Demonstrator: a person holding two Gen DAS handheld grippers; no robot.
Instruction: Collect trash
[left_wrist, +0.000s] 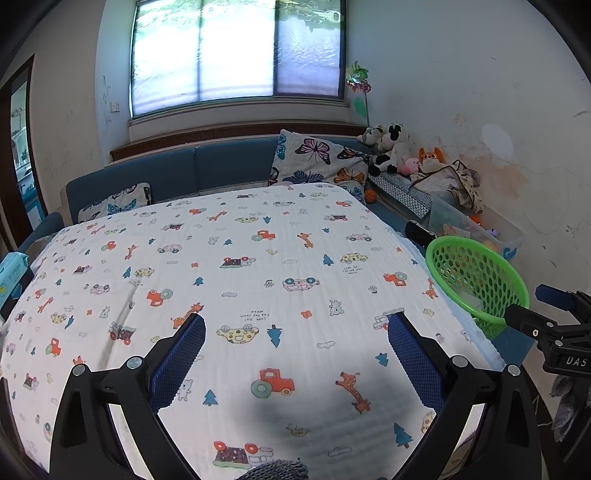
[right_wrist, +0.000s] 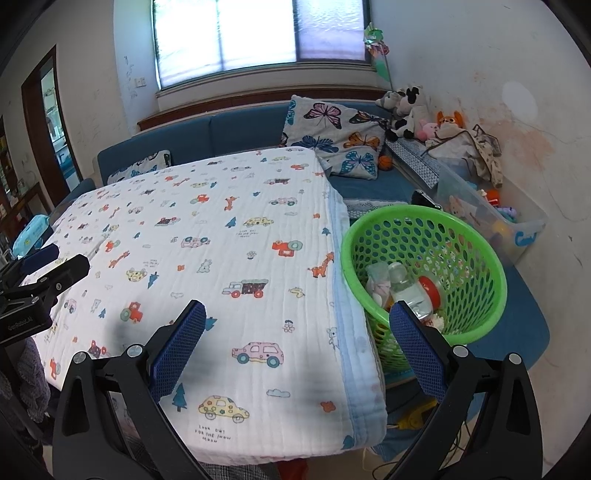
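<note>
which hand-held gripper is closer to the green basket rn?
Right. The right hand-held gripper hangs open at the table's edge, one finger overlapping the green basket. The left hand-held gripper is open over the middle of the patterned cloth, basket off to its right.

The right gripper (right_wrist: 297, 334) hangs with jaws wide apart over the patterned blanket (right_wrist: 221, 236); beside the blanket's edge a green basket (right_wrist: 476, 236) holds a clear bottle (right_wrist: 408, 286), a red-capped item (right_wrist: 430, 290) and wrappers
</note>
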